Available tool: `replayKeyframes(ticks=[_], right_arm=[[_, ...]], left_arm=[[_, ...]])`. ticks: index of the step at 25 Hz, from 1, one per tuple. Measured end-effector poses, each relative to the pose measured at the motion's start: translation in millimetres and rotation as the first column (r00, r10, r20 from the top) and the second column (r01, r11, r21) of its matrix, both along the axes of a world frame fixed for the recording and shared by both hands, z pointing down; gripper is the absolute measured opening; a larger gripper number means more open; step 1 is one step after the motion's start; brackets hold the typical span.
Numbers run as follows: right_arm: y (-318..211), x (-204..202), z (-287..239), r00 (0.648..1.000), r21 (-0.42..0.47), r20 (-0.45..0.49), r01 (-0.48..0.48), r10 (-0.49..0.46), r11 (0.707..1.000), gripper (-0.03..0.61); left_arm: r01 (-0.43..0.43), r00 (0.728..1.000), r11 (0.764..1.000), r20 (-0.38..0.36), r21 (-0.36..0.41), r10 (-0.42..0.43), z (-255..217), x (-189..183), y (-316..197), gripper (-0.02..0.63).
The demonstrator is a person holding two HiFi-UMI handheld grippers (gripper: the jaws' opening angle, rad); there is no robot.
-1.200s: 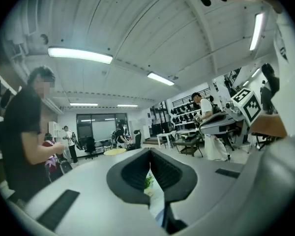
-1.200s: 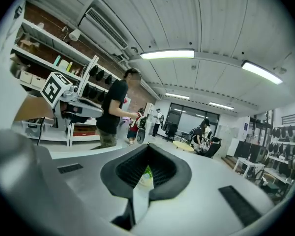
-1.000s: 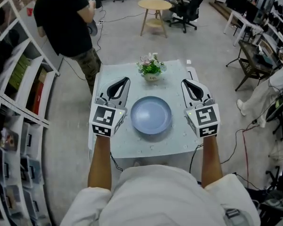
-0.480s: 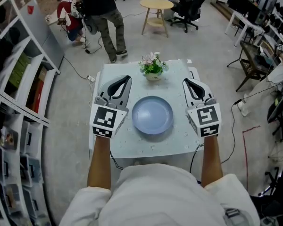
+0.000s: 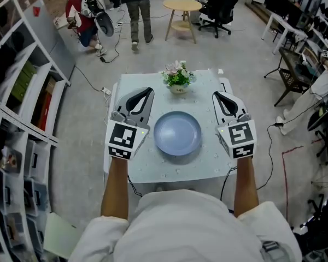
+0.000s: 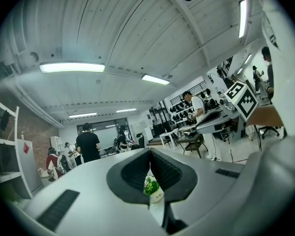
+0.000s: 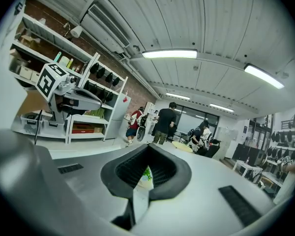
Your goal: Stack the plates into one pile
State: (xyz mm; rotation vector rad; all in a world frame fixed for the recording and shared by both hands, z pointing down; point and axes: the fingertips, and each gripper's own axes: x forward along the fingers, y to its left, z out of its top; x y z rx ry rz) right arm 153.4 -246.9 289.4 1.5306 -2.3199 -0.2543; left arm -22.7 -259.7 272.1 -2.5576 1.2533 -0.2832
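Pale square table [image 5: 172,167]: one blue plate [image 5: 177,134] is set at its centre and a potted plant [image 5: 177,78] by its far edge. Left gripper [image 5: 147,91] and right gripper [image 5: 215,95] are held over the left and right edges, jaws clenched, nothing grasped. White shelving [image 5: 22,113] is ranged at left. A round wooden table [image 5: 180,5] is seen beyond.

Bright, even indoor light, with wide-angle bending at the edges.
In the head view the table [image 5: 202,91] is evenly lit. The plate [image 5: 177,134] on it carries a faint sheen and casts only a soft shadow. Left of the table the shelving [image 5: 27,119] bows and blurs. Both gripper views have black corners, the ceiling tube lights [image 6: 71,67] glare white, and the nearest foreground is soft.
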Motion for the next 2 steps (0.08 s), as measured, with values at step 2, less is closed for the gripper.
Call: replayKeyframes(ticks=[2], right_arm=[[0.7,0.0,1.1,1.0,-0.002,0.004,0.0,0.0,1.0,0.012]], left_arm=[[0.002,1.0,1.0,-0.002,-0.003,-0.002,1.6,-0.9,1.0,0.02]])
